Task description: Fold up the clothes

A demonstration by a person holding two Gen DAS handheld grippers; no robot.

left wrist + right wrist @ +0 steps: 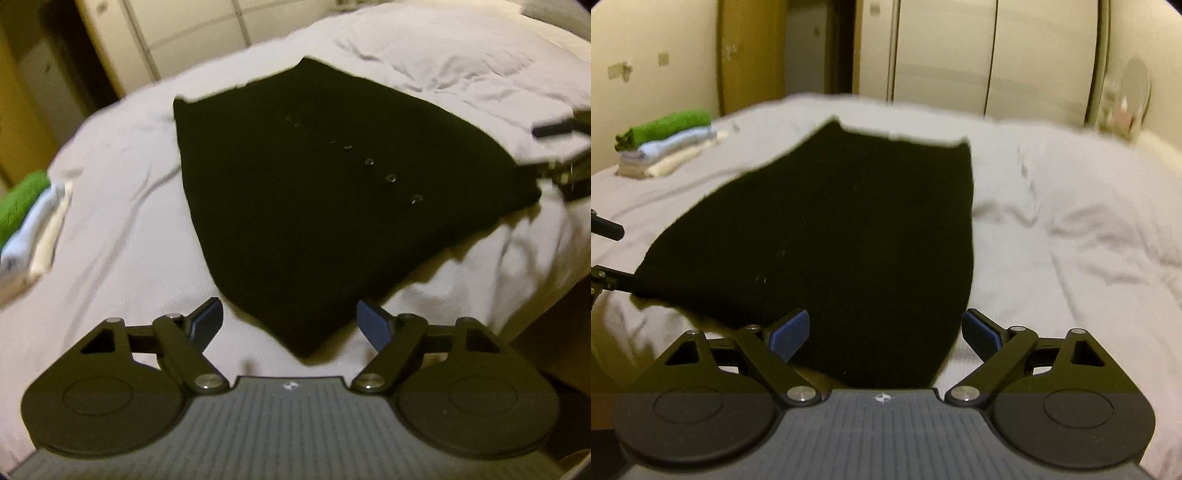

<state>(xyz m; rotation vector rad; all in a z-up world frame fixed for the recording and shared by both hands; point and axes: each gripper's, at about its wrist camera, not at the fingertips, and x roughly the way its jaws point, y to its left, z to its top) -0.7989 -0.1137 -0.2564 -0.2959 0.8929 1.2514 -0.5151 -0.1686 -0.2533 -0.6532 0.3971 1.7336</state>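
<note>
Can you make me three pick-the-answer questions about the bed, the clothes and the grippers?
1. Where does the flat black buttoned garment lie?
A. On the white bedsheet
B. On the floor
C. On a chair

2. What colour is the top item of the small folded pile of clothes?
A. Red
B. Green
C. Black

3. How are the left gripper and the right gripper?
A. Both shut on cloth
B. One open, one shut
C. Both open

Answers:
1 A, the sheet shows all round the garment.
2 B, a green piece sits above pale blue and cream ones.
3 C, in each wrist view the blue pads stand wide apart, with a garment corner between them, not pinched.
</note>
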